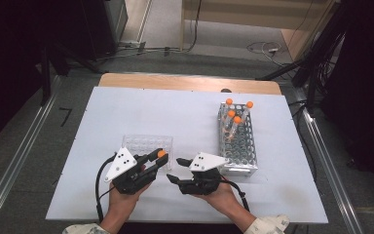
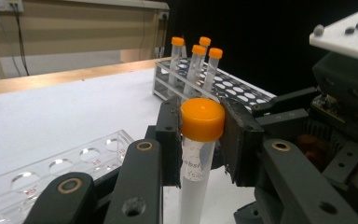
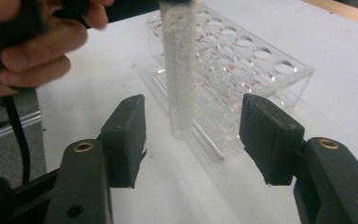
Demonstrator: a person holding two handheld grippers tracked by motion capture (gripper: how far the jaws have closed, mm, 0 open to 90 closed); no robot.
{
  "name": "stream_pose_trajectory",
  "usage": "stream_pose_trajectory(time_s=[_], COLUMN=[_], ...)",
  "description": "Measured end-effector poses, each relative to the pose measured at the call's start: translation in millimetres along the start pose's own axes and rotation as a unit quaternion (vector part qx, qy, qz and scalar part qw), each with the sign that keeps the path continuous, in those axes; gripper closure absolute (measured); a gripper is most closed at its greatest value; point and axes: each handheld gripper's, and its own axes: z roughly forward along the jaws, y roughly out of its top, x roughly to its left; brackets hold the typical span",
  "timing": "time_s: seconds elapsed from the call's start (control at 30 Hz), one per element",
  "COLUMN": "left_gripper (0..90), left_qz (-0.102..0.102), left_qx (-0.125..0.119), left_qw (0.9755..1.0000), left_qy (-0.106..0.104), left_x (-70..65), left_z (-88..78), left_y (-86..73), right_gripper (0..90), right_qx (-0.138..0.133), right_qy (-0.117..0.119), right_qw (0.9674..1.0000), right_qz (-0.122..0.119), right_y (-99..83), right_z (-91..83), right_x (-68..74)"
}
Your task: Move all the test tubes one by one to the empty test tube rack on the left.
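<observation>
Black jaws of the left gripper fill the foreground of the left gripper view, pinching a clear plastic test tube with an orange screw cap just below and at the cap. That tube stands roughly upright between the pads, its printed label facing the camera and its lower end running out of the bottom of the view. In the high view the left gripper sits in the person's left hand near the front edge of the white table, with the orange cap showing at the jaw tips, over the near right corner of a clear acrylic well rack that lies flat on the table.

From the right gripper view, the right gripper has its jaws spread wide, one pad on either side of the tube's rounded lower end and neither touching it. The tube's tip hangs above the table, just in front of the clear rack. In the high view the right gripper lies level in the person's right hand, pointing toward the left gripper, the two close together.

Behind the right hand a metal wire test tube rack stands on the table, with four more orange-capped tubes upright at its far end.
</observation>
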Motion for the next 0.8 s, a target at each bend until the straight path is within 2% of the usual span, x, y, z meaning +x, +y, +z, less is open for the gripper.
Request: stream_pose_trajectory(time_s=[0.2, 0.43, 0.8], left_gripper=[69.9, 69.8, 69.9], left_qz=[-0.009, -0.014, -0.020], left_qx=[-0.012, -0.023, -0.044], left_qw=[0.9999, 0.9996, 0.9983], left_qy=[0.003, 0.012, 0.033], left_x=[5.4, 12.2, 26.4], left_z=[-5.1, -10.2, -14.3], left_y=[4.7, 9.4, 19.4], right_gripper=[30.7, 29.3, 29.3], right_qx=[0.010, 0.015, 0.020], right_qy=[-0.018, -0.034, -0.039], right_qw=[0.9998, 0.9992, 0.9988], right_qz=[0.007, 0.014, 0.020], right_y=[-5.6, -9.5, -11.6], right_z=[-1.7, -7.5, -9.1], right_x=[-5.7, -13.4, -17.2])
